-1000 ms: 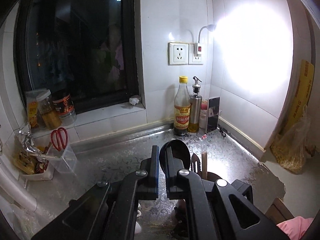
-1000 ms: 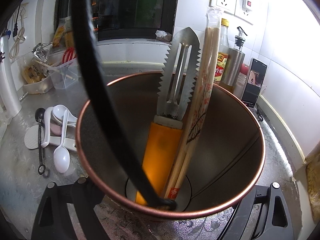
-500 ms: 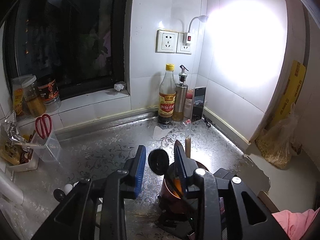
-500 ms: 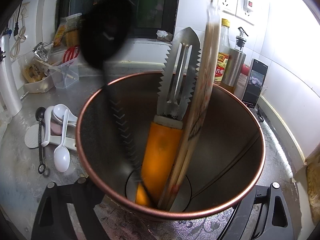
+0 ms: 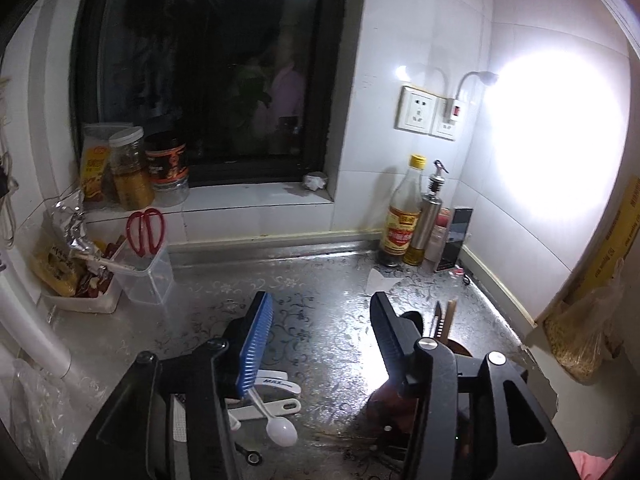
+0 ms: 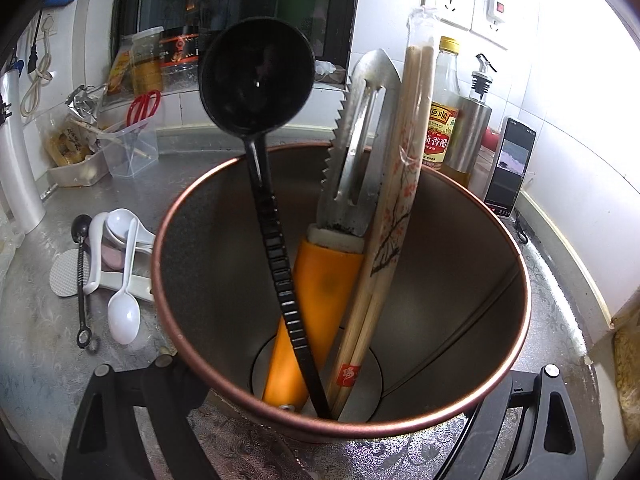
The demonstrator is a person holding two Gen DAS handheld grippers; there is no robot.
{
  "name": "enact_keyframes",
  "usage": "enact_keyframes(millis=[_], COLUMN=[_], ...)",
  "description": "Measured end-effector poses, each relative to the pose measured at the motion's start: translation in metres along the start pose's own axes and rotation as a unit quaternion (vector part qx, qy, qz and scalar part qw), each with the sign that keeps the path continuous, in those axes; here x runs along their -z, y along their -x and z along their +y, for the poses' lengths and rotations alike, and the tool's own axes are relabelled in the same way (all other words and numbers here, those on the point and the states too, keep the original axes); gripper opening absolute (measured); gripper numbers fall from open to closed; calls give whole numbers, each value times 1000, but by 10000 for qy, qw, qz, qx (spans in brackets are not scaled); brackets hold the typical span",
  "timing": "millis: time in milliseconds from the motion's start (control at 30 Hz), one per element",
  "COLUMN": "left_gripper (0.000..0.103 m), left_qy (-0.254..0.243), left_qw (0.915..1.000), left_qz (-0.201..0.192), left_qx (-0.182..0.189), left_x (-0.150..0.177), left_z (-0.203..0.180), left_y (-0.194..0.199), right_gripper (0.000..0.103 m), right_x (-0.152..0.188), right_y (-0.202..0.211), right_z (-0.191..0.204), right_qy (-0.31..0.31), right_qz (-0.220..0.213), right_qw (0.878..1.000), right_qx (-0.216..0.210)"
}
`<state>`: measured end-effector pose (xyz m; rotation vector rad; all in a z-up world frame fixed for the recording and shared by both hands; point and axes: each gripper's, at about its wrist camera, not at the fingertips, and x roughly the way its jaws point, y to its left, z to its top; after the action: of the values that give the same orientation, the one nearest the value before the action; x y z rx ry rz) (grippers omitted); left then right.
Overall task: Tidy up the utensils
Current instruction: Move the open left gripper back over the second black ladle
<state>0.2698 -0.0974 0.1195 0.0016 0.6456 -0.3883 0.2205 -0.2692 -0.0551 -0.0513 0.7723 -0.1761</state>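
Observation:
My right gripper [image 6: 344,376] is shut on a copper-rimmed utensil holder [image 6: 448,280], one finger on each side of it. Inside stand a black ladle [image 6: 256,80] leaning left, an orange-handled serrated scaler [image 6: 360,128] and wrapped chopsticks [image 6: 416,120]. My left gripper [image 5: 322,300] is open, its jaws have just been opening, and nothing is between them. The holder [image 5: 460,349] shows partly behind its right finger. White spoons [image 6: 124,312] and a small black spoon [image 6: 82,280] lie on the counter left of the holder. One white spoon [image 5: 282,432] lies under my left finger.
A clear box with red scissors [image 5: 146,264] stands at the back left beside a tray of packets [image 5: 68,276]. A vinegar bottle [image 5: 402,216], a steel oil dispenser [image 5: 430,216] and a phone [image 6: 508,168] stand in the back right corner. A bag [image 5: 580,340] sits at the right edge.
My left gripper let go of the black ladle, opened and drew away to the left. The ladle dropped into the holder and now leans there. The right gripper and holder stayed still.

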Motion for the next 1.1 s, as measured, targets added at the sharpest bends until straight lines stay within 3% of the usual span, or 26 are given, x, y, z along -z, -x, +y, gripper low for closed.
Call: enact_keyframes(millis=[67,200,267,533,933,1000,1100], left_gripper=[56,73,76,77,86,92,93], left_qy=[196,565,821,2347,2953,3030,3072], left_qw=[9996,9963,9927,9595,9281,9255,9239], left_qz=[20,106,200,552,867,935,1010], left_qx=[-192,-642,-860,-1459,-2095,-2071,-2046], left_x=[2,13,20,60,99,104,112], left_z=[17,53,73,159,210,214,216], left_y=[-2,-4,-5,-4,-1,-4,-7], right_gripper=[93,93,93,93,93,93,93], right_x=[-1,0,-1,-1,-2,-2,-2], right_y=[0,0,0,0,0,0,-1], right_z=[1,1,1,1,-1,-2,-3], right_qy=[3,1,0,1,-9,-15,-20], right_qz=[-5,-3,-3,-1,6,9,14], right_qw=[10000,10000,10000,10000,10000,10000,10000], right_qx=[0,-1,1,-2,2,5,4])
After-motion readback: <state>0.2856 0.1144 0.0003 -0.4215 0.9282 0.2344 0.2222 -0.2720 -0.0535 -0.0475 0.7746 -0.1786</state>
